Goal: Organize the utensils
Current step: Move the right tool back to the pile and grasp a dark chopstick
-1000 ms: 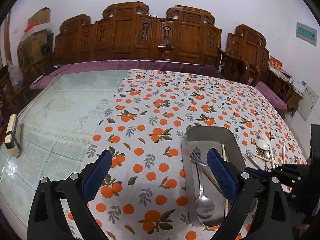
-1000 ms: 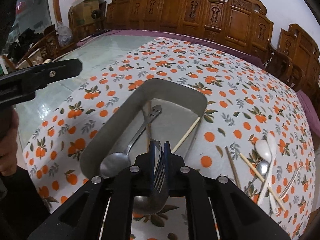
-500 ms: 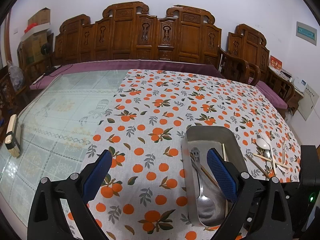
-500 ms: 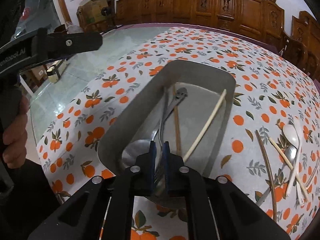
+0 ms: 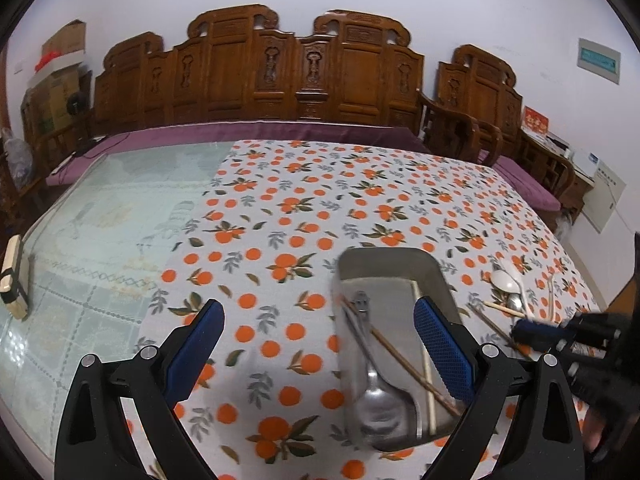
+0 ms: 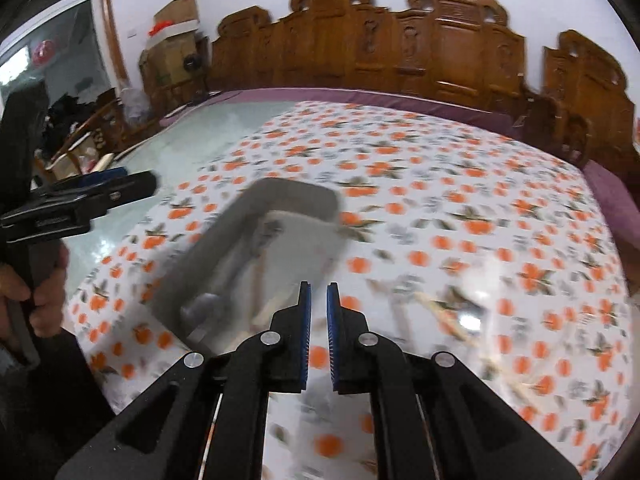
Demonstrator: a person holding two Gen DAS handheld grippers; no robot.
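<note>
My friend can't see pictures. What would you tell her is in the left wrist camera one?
A metal tray on an orange-patterned tablecloth holds a spoon and chopsticks. The left gripper is open in front. More utensils lie right of the tray, near the right gripper.

Left wrist view: mounted behind the left gripper [image 5: 316, 344], looking forward and slightly down across the worktop [image 5: 304, 216] toward the carved wooden bench [image 5: 280, 76] along the far wall; image sharp. The metal tray [image 5: 436, 276] sits close, right of centre.

Right wrist view: mounted behind the right gripper [image 6: 318, 304], facing the same bench [image 6: 440, 40] from further right, angled leftward; near field blurred. Both views share the tray [image 6: 224, 236], the patterned cloth and the bench. Each view catches the opposite gripper at its edge.
</note>
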